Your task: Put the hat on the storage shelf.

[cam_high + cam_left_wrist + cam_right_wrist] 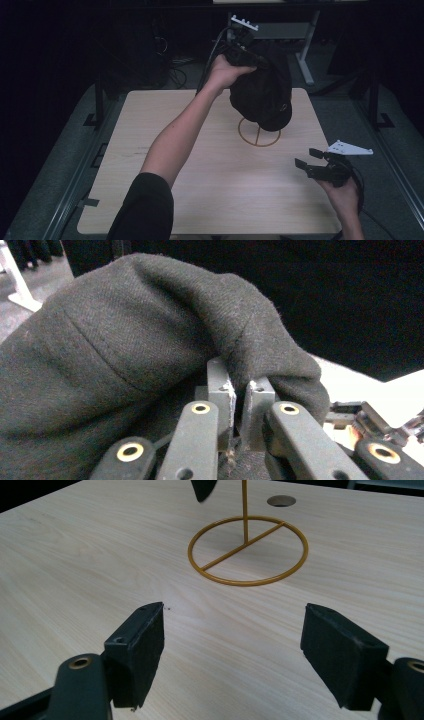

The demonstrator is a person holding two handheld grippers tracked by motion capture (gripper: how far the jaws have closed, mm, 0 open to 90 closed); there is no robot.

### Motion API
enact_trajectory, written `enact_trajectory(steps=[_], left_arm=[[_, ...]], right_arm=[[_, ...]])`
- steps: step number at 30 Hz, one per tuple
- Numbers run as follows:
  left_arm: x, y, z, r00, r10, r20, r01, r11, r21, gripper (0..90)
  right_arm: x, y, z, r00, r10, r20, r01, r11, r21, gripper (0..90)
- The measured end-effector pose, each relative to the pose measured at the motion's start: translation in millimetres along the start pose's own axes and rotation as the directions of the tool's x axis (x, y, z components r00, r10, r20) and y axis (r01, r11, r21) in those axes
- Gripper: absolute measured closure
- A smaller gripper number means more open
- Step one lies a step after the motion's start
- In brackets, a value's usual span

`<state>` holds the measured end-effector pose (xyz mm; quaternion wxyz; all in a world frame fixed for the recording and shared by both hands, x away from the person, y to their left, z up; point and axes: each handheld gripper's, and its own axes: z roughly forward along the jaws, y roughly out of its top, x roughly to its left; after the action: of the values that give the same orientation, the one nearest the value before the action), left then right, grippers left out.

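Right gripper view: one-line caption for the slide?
Open right claw hovers over the wooden table, facing the gold wire stand.

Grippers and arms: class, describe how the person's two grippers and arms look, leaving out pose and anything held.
Both grippers are black. The left gripper and right gripper each carry a pale grey three-cornered plate and trail a dark cable. Brass-coloured rivets mark the linkages. The left arm wears a short black sleeve; the right forearm is bare.
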<state>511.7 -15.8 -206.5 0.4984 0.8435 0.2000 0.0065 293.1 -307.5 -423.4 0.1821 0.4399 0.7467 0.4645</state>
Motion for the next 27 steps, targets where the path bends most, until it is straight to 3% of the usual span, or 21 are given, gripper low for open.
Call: enact_trajectory(steps=[4, 5, 7, 9, 11, 15, 19, 27], left_arm=[[-0.1, 0.2, 22.0, 0.9997, -0.025, -0.008, 0.025, 0.9997, 0.009, 78.7], [1.1, -1.6, 34.4, 0.9988, -0.048, 0.013, 0.048, 0.9985, 0.026, 78.5], [1.7, -3.4, 44.2, 0.9953, -0.082, 0.053, 0.081, 0.9966, 0.009, 79.6], [-5.5, -3.5, 50.8, 0.9987, -0.045, 0.024, 0.044, 0.9981, 0.043, 79.5], [-9.6, -2.9, 49.9, 0.9999, -0.011, -0.001, 0.011, 0.9980, 0.062, 76.8], [-12.7, 0.5, 40.2, 0.9997, 0.008, -0.023, -0.007, 0.9991, 0.041, 74.0], [-15.1, 0.7, 34.5, 0.9984, 0.031, -0.047, -0.028, 0.9977, 0.061, 72.5], [-16.2, -5.9, 25.7, 0.9964, 0.058, -0.062, -0.053, 0.9953, 0.081, 69.4]], right_arm=[[-3.1, -0.6, -0.2, 0.9998, 0.019, 0.007, -0.019, 1.000, -0.003, 25.2], [-3.3, -0.8, 0.1, 0.9996, 0.027, 0.009, -0.027, 1.000, -0.002, 25.2], [-3.6, -1.9, 0.6, 0.9994, 0.033, 0.010, -0.033, 0.999, 0.003, 25.2], [-2.5, -3.5, -0.6, 0.9994, 0.032, 0.012, -0.032, 0.999, 0.006, 25.2], [-1.3, -4.4, -1.7, 0.9995, 0.028, 0.013, -0.028, 1.000, 0.000, 25.2], [-2.7, -5.0, -2.0, 0.9992, 0.038, 0.010, -0.038, 0.999, -0.001, 25.2], [-2.5, -4.5, -2.1, 0.9993, 0.033, 0.017, -0.033, 0.999, -0.006, 25.2], [-1.9, -4.2, 0.2, 0.9996, 0.022, 0.020, -0.022, 1.000, 0.001, 25.2]])
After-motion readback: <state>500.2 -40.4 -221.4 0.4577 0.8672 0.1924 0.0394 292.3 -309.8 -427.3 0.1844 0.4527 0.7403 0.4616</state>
